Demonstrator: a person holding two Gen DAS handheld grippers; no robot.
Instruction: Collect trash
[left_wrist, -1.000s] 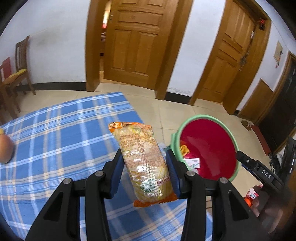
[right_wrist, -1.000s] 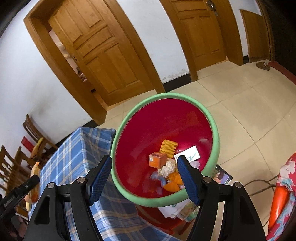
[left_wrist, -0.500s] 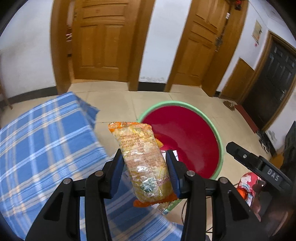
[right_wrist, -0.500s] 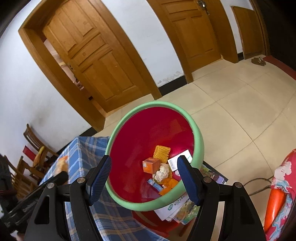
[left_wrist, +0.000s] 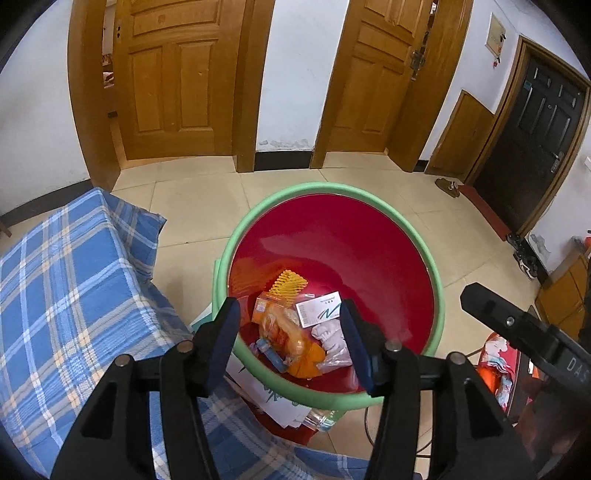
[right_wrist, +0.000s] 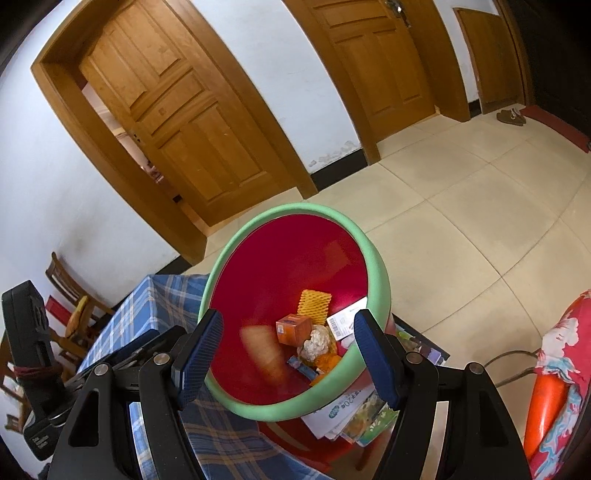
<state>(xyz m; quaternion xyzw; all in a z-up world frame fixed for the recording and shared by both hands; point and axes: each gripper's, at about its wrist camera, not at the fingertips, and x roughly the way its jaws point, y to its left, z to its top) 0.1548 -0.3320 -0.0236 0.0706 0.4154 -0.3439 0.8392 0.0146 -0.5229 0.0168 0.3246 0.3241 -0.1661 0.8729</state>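
Observation:
A red bin with a green rim stands on the floor beside the table. My left gripper is open and empty above its near edge. The orange snack packet lies inside the bin among other trash: an orange box, a yellow mesh piece, a white carton. In the right wrist view the packet shows as an orange blur inside the bin. My right gripper is open and empty, also over the bin.
The blue plaid tablecloth covers the table at left. Papers and books lie on a red stool under the bin. Wooden doors line the far wall. Chairs stand behind the table.
My left gripper moved right from over the table to the bin, opened and let go of the snack packet, which dropped into the bin. The right gripper stayed open over the bin.

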